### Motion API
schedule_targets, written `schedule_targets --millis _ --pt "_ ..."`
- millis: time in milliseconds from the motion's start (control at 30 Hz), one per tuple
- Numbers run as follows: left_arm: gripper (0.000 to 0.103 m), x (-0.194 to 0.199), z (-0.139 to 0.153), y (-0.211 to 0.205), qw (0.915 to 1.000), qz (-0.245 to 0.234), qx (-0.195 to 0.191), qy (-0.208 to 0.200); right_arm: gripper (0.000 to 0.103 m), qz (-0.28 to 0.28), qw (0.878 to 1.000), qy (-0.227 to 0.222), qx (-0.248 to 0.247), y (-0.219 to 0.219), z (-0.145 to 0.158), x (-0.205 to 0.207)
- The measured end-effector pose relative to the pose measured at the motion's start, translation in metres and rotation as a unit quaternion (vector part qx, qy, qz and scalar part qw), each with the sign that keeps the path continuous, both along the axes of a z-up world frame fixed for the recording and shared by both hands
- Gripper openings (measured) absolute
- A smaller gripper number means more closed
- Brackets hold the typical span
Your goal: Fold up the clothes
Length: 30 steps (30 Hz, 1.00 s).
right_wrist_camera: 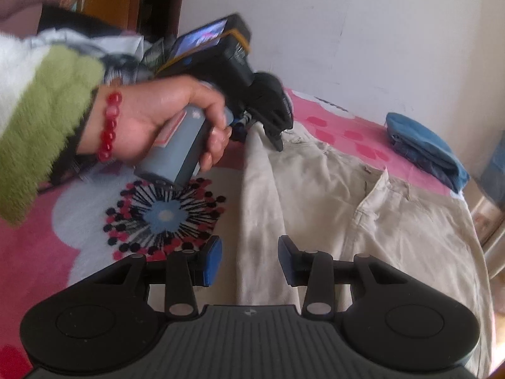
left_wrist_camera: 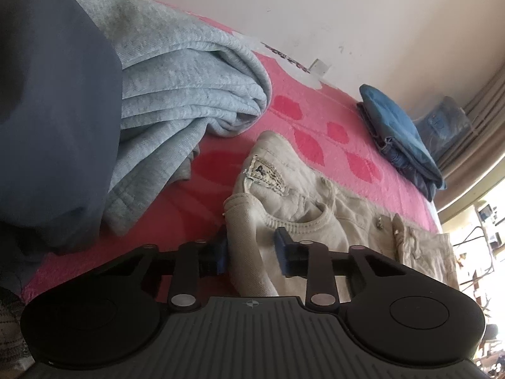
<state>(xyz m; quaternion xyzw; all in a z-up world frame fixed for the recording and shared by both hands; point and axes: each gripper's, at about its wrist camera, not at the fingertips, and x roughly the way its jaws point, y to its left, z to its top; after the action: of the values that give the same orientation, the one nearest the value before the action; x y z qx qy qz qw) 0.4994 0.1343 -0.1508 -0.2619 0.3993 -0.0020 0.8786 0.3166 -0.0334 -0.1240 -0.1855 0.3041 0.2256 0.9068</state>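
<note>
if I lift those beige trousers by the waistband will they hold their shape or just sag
The beige trousers will probably sag: they lie creased and slack on the bedspread. The cloth looks thick, so likely fairly heavy. The left gripper straddles the waistband with its fingers apart; one pinch point would likely let the legs hang.

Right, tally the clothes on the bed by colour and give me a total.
Beige: 1, trousers
Light grey: 1, knit garment
Dark grey: 1, garment
Blue: 1, folded jeans
Total: 4
</note>
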Motion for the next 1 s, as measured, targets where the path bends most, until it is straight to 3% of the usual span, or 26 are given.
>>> schedule_targets --millis 67,133,167,200,267,600,833,1000 --pt "0.02 0.001 0.001 0.0 1.0 0.003 -0.003 -0.004 0.04 -0.008 1.0 -0.005 -0.019 0.006 -0.007 0.004" --pt "0.015 0.001 0.003 -0.002 0.9999 0.006 0.0 -0.011 0.028 -0.02 0.999 -0.005 -0.028 0.006 -0.011 0.009" --pt "0.014 0.001 0.005 -0.004 0.9998 0.006 0.001 -0.017 0.016 -0.025 0.999 -0.004 -0.022 0.004 -0.011 0.01" --pt "0.012 0.0 0.008 -0.005 0.9997 0.006 0.002 -0.024 0.01 -0.03 1.0 -0.002 -0.005 0.0 -0.007 0.009" --pt "0.011 -0.001 0.012 -0.008 0.9993 0.006 0.003 -0.037 0.007 -0.039 0.999 -0.008 0.02 -0.008 0.0 0.006" --pt "0.01 -0.003 0.062 -0.07 0.9929 -0.043 -0.018 -0.109 0.005 -0.12 0.981 -0.02 0.151 -0.07 0.044 -0.004" --pt "0.009 0.003 0.075 -0.157 0.9848 -0.109 -0.013 -0.135 0.005 -0.201 0.955 -0.007 0.219 -0.139 0.057 -0.009" --pt "0.009 0.008 0.064 -0.211 0.9805 -0.147 0.008 -0.13 0.005 -0.259 0.932 0.008 0.255 -0.19 0.059 -0.013"
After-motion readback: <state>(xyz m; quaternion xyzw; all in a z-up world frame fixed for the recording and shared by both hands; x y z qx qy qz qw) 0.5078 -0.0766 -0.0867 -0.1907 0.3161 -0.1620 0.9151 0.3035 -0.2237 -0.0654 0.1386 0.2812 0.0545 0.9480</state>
